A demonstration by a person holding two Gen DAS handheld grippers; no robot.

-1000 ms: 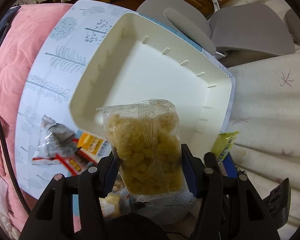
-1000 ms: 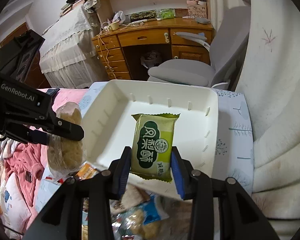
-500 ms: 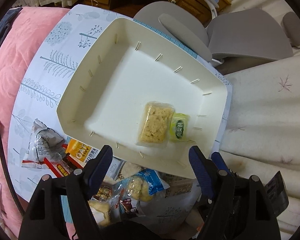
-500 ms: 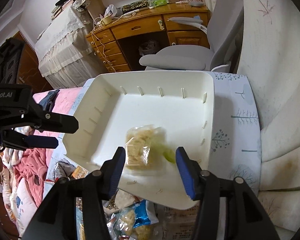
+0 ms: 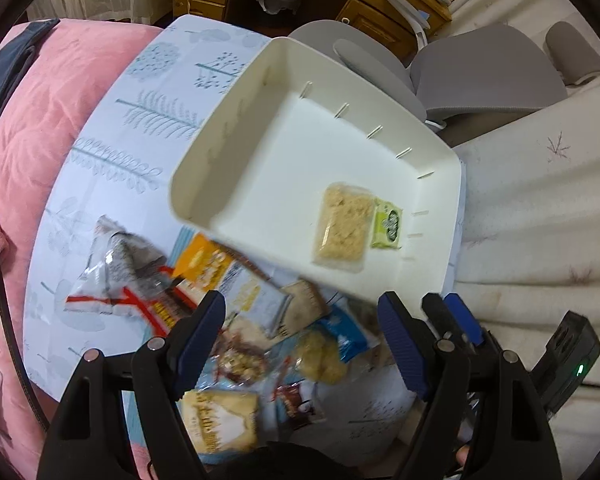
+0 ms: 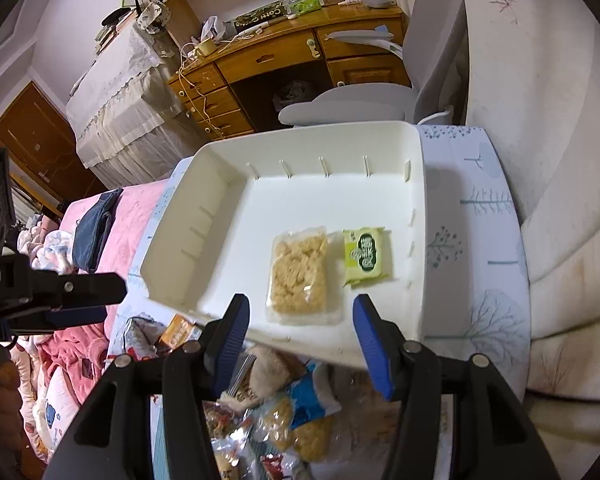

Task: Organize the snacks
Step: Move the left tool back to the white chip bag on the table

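tray [image 6: 418, 216] ahead of both tongs, holding clear bag of puffs [image 6: 299, 274] touching green packet [image 6: 366, 255]. left tongs [image 5: 302, 338] released, empty. right tongs [image 6: 302, 340] released, empty. loose snack pile [image 5: 228, 328] under the fingertips, on patterned cloth [image 5: 112, 156].

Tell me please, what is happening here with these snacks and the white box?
A person with two handheld grippers is sorting snacks into a white plastic tray. A clear packet of yellow crispy pieces and a small green packet lie side by side inside it. The left gripper and the right gripper are both open and empty, above a pile of loose snack packets on the tree-patterned cloth.
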